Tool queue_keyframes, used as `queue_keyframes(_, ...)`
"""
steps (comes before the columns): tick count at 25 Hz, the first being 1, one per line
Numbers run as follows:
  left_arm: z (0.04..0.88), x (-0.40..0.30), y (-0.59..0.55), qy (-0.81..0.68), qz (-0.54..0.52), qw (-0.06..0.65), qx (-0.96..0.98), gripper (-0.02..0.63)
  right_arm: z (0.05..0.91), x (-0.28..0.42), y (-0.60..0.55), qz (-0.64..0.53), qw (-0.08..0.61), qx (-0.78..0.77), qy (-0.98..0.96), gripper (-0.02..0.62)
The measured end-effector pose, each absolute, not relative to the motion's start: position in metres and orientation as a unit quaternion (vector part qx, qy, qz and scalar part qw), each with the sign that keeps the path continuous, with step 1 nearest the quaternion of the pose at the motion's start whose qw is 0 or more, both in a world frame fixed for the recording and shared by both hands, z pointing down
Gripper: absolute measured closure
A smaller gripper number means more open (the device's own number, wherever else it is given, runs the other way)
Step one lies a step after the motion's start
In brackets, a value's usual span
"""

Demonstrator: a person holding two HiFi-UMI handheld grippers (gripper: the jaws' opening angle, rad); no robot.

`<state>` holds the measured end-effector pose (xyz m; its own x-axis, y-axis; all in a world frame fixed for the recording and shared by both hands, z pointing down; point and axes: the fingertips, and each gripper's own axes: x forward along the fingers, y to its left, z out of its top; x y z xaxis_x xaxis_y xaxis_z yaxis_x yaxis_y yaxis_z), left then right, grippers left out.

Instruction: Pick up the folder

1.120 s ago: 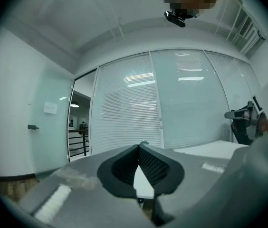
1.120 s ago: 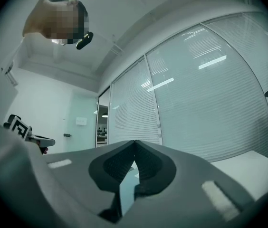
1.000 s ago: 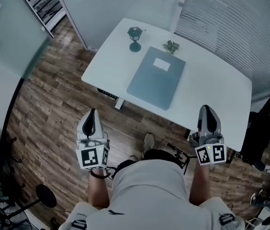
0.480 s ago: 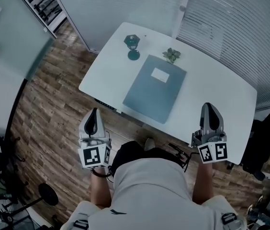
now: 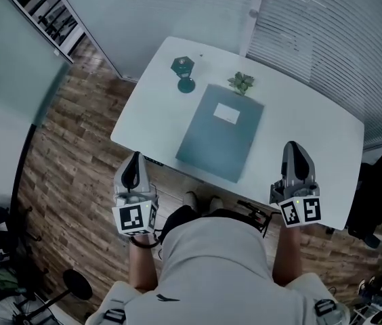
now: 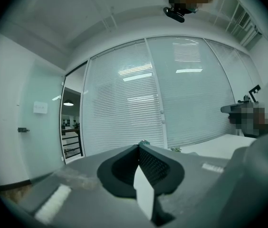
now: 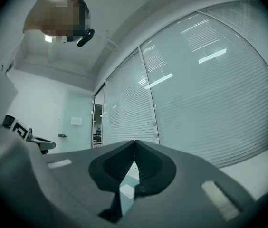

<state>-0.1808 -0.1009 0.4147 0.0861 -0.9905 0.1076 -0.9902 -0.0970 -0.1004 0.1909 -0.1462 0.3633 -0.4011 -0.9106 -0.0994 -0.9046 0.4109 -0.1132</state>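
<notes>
- A white table with rounded corners stands on a brown wood-plank floor. Its far edge is close to a wall of pale slatted blinds.
- A flat, blue-grey rectangular folder lies on the middle of the table, a little askew. Its near short edge is just short of the table's near edge.
- A small white paper label sits on the far half of the folder.
- A small teal goblet-shaped ornament stands upright near the table's far left corner, apart from the folder.
- A little green leafy sprig rests by the far edge, just beyond the folder's far short edge.
- A person in a light shirt stands at the table's near edge with a tool in each hand.
- The left tool hangs just off the near edge by the left corner, over the floor and well apart from the folder. Its jaws are pressed together with nothing between them.
- The right tool hangs over the table's near right corner, to the right of the folder and not touching it. Its jaws are also closed on nothing.
- Each tool carries a cube with black-and-white square markers at its back end.
- A dark chair stands past the table's right edge.
</notes>
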Motion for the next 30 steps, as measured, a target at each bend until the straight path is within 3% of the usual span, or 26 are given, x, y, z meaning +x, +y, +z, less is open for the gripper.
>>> queue_keyframes(8, 0.43, -0.186, -0.118, 0.652, -0.087, -0.017, -0.753, 0.6, 0.368, 0.181, -0.155, -0.023, 0.07, -0.548, 0.833, 0.594)
queue_keyframes(15, 0.479, -0.155, -0.145, 0.57, -0.159, -0.064, -0.803, 0.587, 0.38, 0.178, -0.156, -0.032, 0.067, -0.557, 0.827, 0.594)
queue_keyframes(22, 0.532, -0.105, -0.184, 0.465, -0.146, -0.206, -0.849, 0.399, 0.384, 0.183, -0.155, -0.036, 0.064, -0.566, 0.821, 0.594)
queue_keyframes(26, 0.579, -0.067, -0.192, 0.37, -0.191, -0.301, -0.858, 0.27, 0.388, 0.189, -0.154, -0.041, 0.063, -0.576, 0.814, 0.594)
queue_keyframes(30, 0.619, -0.056, -0.207, 0.352, -0.234, -0.357, -0.833, 0.228, 0.39, 0.192, -0.153, -0.044, 0.064, -0.582, 0.809, 0.594)
